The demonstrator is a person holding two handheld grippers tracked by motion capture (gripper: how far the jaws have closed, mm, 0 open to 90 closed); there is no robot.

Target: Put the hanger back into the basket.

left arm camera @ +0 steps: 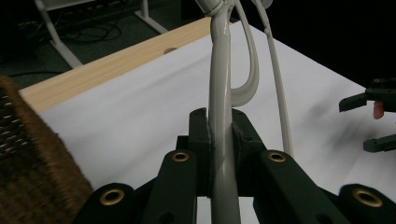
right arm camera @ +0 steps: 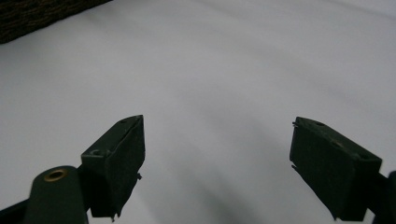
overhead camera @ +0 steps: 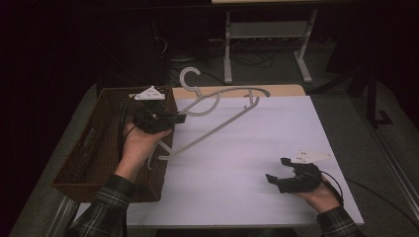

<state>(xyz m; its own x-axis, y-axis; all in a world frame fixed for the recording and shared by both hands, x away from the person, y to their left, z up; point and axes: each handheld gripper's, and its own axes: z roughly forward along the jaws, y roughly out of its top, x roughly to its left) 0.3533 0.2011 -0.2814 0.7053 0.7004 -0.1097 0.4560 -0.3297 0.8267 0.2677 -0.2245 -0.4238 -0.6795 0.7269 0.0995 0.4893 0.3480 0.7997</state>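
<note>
The left tool [overhead camera: 179, 118] is clenched on a pale grey hanger [overhead camera: 217, 116], its two jaws pressing one of the hanger's bars from both sides; the left gripper view shows the bar [left arm camera: 221, 116] running straight up between the jaw pads. The hanger extends from the tool over the white desk [overhead camera: 237, 168], with its hook [overhead camera: 188, 76] toward the far edge and its long bar slanting down toward the near left. A brown wicker basket [overhead camera: 94, 153] stands on the desk just beside the left hand [overhead camera: 141, 143]. The right tool [overhead camera: 277, 170] is released, jaws spread wide, held low near the desk's right near corner, well apart from the hanger. No legible writing or labels are visible.
</note>
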